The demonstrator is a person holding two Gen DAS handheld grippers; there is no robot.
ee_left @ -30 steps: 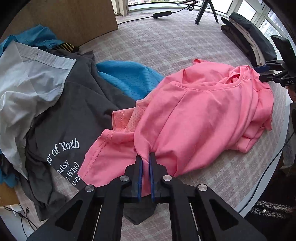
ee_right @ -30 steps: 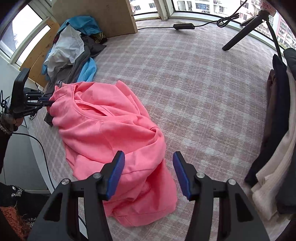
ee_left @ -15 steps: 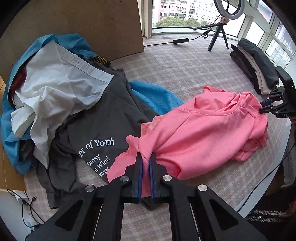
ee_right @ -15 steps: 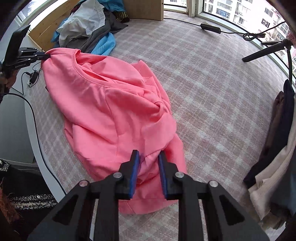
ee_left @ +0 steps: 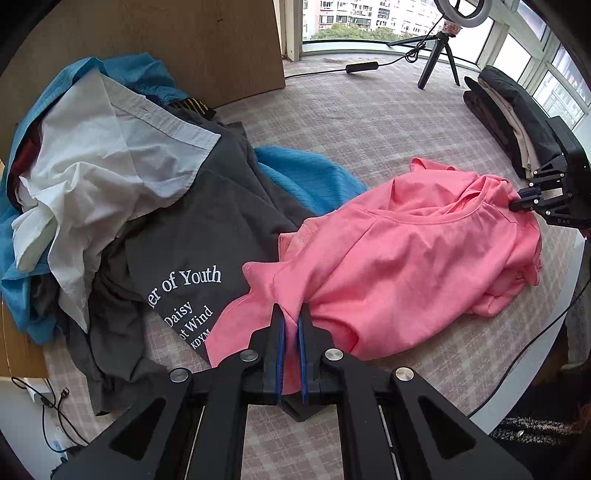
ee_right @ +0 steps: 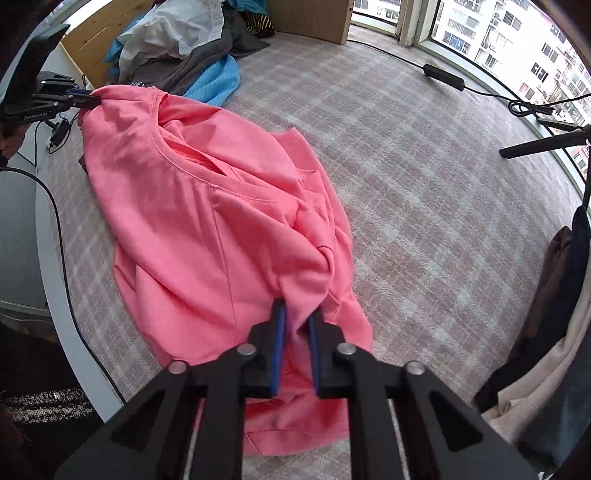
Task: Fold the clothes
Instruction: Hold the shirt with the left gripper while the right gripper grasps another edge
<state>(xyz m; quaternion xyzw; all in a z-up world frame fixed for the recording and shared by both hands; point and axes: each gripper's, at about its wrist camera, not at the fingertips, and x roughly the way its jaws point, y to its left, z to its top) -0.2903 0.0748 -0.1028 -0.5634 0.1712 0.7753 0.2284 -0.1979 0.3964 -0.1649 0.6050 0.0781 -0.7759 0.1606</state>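
Basically just started: crumpled pink cotton T-shirt point(ee_left: 413, 258) lay mid-frame on the checked surface point(ee_left: 369, 122), unfolded. Left gripper point(ee_left: 290, 325) clamped one shoulder; right gripper point(ee_right: 295, 325) jaws just closed on the other.

Both wrist views are evenly lit by daylight from the windows point(ee_left: 373, 22) along the far edge. The sky and facades beyond are near overexposure (most plainly at upper right in the right wrist view), yet no hard glare falls on the checked tablecloth point(ee_right: 424, 177). Shadows are soft and shallow, collecting in the folds of the pink shirt point(ee_left: 417, 258). Fisheye distortion bends straight lines outward, and a black vignette rings each frame. Focus is sharp throughout; the printed lettering on the dark grey shirt point(ee_left: 207, 236) reads clearly.
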